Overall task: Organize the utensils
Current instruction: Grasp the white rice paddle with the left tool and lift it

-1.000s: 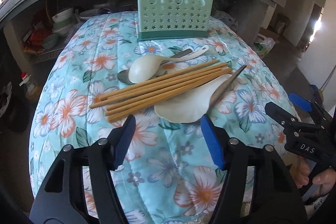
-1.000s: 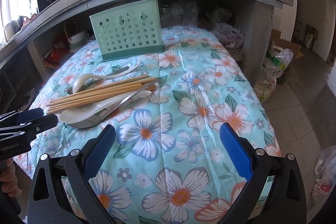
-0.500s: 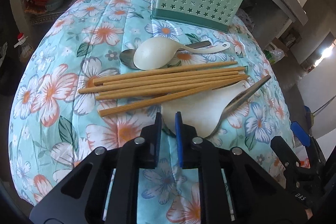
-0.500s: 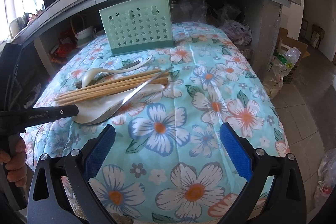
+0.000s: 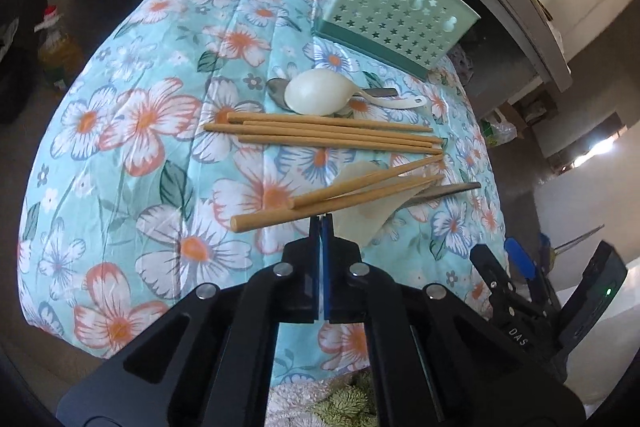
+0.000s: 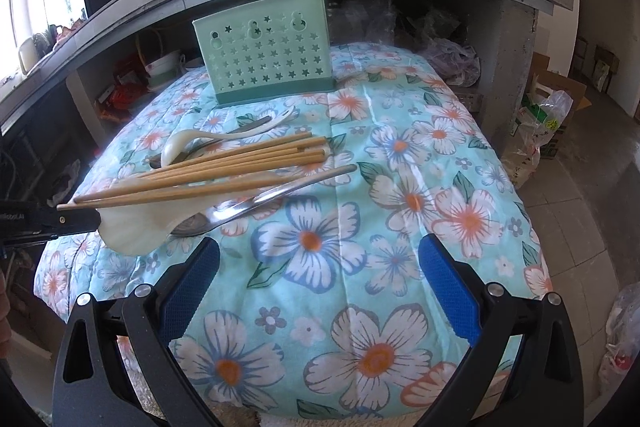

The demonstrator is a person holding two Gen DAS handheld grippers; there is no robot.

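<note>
Left wrist view: left tongs [image 5: 322,223] are pressed together, blue pads meeting, right at the rim of the big white paddle spoon [image 5: 360,215]. Cannot tell if the rim is pinched between them or just touched. Two wooden chopsticks [image 5: 340,197] lie tilted across that paddle, just beyond the tongs' tip, apart from the other four chopsticks [image 5: 328,133], which lie bunched side by side toward the middle of the floral cloth [image 5: 160,131] covering the worktop. A small white spoon [image 5: 320,93] sits bowl-down beyond the bunch, on top of a metal spoon [image 5: 278,91]. Another metal spoon [image 5: 444,191] pokes out from under the paddle toward the right edge. The mint green utensil holder [image 5: 396,19] with star cutouts stands upright at the far edge of the worktop, nothing visible inside it.

Right wrist view: right tongs [image 6: 320,287] stand wide apart over bare cloth near the near edge, holding nothing. The left tongs enter from the left edge of the worktop, at the paddle spoon's rim, which looks raised off the cloth there. The right tongs also show at the lower right of the left view.
</note>
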